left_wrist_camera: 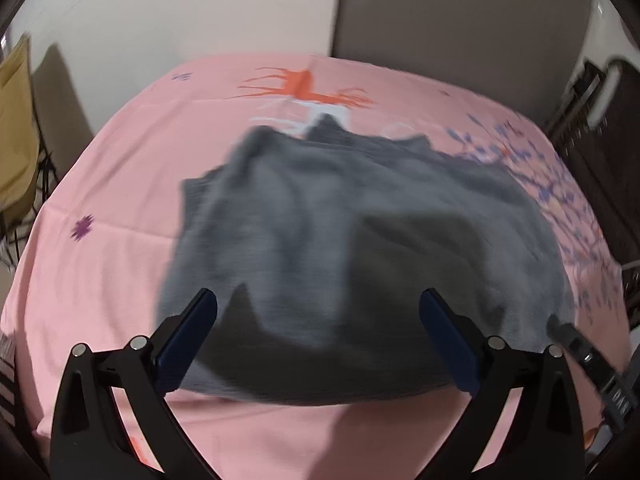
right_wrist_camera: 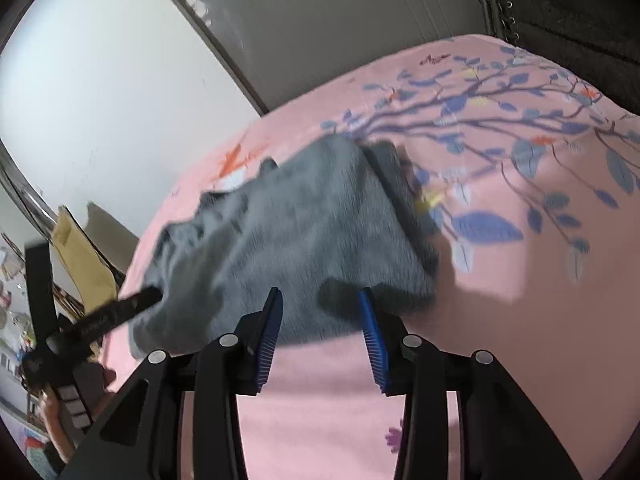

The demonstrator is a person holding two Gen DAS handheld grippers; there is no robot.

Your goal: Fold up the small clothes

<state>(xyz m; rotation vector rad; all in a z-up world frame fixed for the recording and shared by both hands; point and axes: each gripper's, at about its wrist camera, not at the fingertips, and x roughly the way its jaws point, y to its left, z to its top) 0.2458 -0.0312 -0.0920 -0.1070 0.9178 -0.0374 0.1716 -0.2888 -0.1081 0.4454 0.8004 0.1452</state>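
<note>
Clothing is the business here: a small grey garment (left_wrist_camera: 340,248) is lying rumpled on the pink sheet (left_wrist_camera: 100,280), and both grippers are sitting at its near edge.

Starting between the fingers, the left gripper (left_wrist_camera: 318,308) is standing wide open with nothing in it. Its two blue pads (left_wrist_camera: 184,344) are straddling a broad stretch of the garment's near hem, hovering over the cloth or just short of it; blur makes contact impossible to judge. That wide spread probably suits taking a generous bite of loose fabric.

The right gripper (right_wrist_camera: 320,308) is also open, though less widely, and is holding nothing. Its fingers are pointing at the garment's near right corner, likely lining up a pinch there so the two grippers can lift one edge together.

Moving outward, the garment (right_wrist_camera: 288,236) is bunching up in soft ridges towards its far side instead of lying flat, so it looks unfolded as yet, and the fold has not visibly begun. In the right wrist view the left gripper's black finger (right_wrist_camera: 120,312) is reaching in at the garment's left edge.

Beyond the garment the sheet is spreading out smooth, with a printed branch of blue leaves (right_wrist_camera: 500,140) to the garment's right and an orange motif (left_wrist_camera: 304,88) past its far edge. That open flat area gives room for laying the cloth over.
</note>
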